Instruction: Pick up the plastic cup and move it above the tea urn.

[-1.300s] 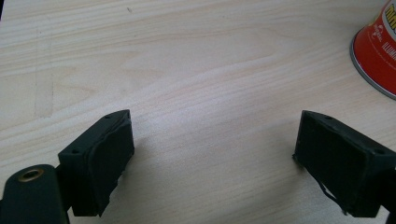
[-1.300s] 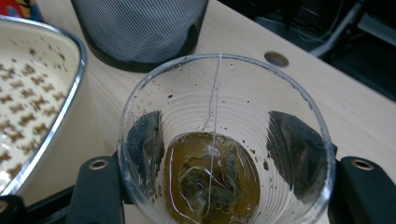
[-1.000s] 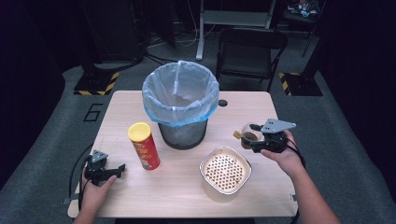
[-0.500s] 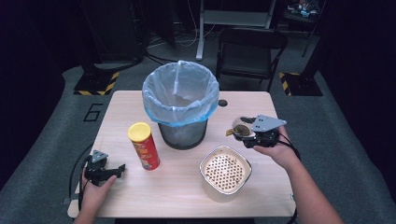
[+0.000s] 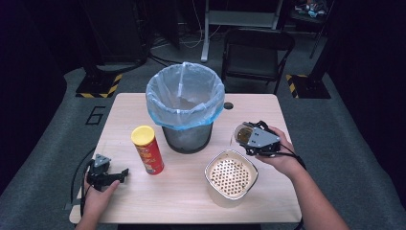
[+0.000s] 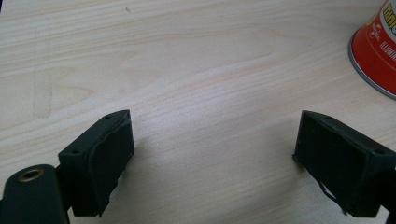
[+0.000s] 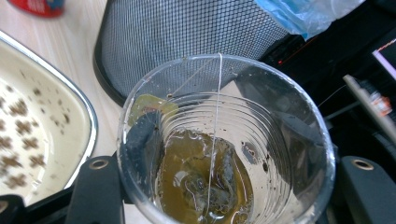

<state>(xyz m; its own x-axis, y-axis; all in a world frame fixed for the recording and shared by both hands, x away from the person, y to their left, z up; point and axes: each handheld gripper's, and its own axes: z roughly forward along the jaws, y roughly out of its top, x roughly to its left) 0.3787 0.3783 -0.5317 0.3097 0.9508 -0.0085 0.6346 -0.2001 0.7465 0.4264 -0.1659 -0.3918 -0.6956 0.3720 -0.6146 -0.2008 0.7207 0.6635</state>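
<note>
Dark room, grey floor (image 5: 43, 139), folding chair (image 5: 257, 55) behind wooden table (image 5: 191, 201).

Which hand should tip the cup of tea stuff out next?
The right one, probably. The right gripper already holds the clear cup beside the bin and strainer bowl. The left gripper rests open, far off.

Left tool (image 6: 212, 158) agape, right tool (image 7: 224, 186) clamped.

The left hand-held gripper (image 6: 212, 158) gapes over bare table (image 6: 187, 70), red can (image 6: 376, 51) apparently nearby.
</note>
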